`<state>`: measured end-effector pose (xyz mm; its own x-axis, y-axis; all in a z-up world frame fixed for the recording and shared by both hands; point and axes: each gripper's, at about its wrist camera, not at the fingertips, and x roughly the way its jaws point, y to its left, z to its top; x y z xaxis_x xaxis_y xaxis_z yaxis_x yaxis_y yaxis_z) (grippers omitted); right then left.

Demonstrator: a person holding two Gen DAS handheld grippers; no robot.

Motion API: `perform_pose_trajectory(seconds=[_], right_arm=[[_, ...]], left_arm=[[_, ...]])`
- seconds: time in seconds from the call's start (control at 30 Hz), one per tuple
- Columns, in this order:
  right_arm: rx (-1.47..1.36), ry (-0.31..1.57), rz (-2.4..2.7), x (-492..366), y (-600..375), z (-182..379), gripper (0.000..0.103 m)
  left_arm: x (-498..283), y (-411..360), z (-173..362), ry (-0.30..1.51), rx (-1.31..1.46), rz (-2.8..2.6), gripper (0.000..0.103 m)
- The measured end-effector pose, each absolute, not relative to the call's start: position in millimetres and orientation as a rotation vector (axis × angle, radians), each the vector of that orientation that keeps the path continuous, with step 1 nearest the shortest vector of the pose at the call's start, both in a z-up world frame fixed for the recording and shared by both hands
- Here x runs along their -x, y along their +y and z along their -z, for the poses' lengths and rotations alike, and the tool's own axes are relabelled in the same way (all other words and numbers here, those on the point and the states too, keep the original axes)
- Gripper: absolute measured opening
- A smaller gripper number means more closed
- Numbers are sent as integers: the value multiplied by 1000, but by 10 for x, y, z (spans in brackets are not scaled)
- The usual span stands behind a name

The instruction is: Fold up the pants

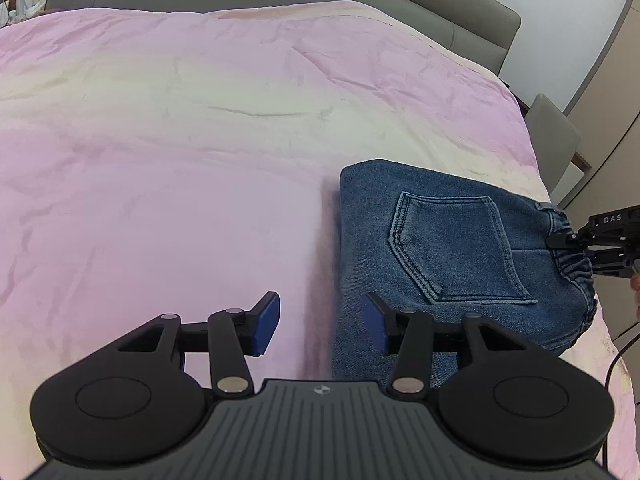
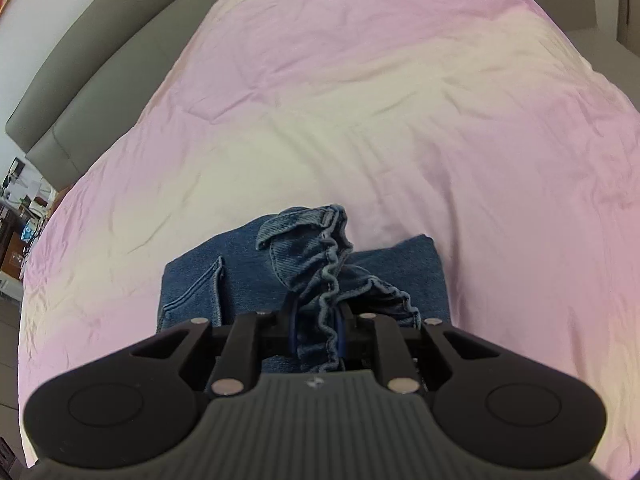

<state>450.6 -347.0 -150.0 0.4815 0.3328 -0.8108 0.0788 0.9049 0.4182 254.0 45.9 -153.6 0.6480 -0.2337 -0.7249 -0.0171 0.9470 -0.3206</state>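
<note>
From the left wrist view, the pants (image 1: 440, 248) lay as a compact folded block of blue denim on the pink bedspread (image 1: 168, 152), near the bed's right edge, back pocket (image 1: 452, 248) facing up. The left gripper (image 1: 320, 324) hovered just off the block's left edge, jaws released and holding nothing. At the far right, the right gripper (image 1: 560, 240) pinched the elastic waistband (image 1: 576, 268).

From the right wrist view, the right gripper (image 2: 316, 336) had its jaws clenched on the gathered waistband (image 2: 328, 280), which rose bunched above the folded denim.

The folding looked nearly done; this seemed the last tidy or the final fold. The next move likely called for laying the waistband flat without dragging the block, the left gripper steadying the far edge.
</note>
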Motion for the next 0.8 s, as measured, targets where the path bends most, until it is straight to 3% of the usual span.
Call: perform_pose_trajectory(seconds=[0.17, 0.27, 0.43, 0.57, 0.63, 0.8], right_arm=[[-464, 1093, -104, -4543, -3624, 2029, 12], [-475, 1089, -108, -4532, -3628, 2071, 16], [-371, 1040, -121, -4364, -3621, 1755, 32], [-268, 972, -224, -4015, -3504, 1435, 33], [-209, 955, -299, -3820, -3396, 1373, 26], [-62, 961, -364, -3585, -3179, 1604, 23]], left_arm=[[-2460, 292, 1541, 875, 199, 197, 56], [-2391, 188, 1525, 881, 121, 228, 57], [-2274, 123, 1438, 881, 85, 264, 63], [-2120, 5, 1407, 898, 34, 316, 71], [-2038, -68, 1444, 917, 3, 339, 76], [-1990, -320, 1699, 940, -103, 274, 80]])
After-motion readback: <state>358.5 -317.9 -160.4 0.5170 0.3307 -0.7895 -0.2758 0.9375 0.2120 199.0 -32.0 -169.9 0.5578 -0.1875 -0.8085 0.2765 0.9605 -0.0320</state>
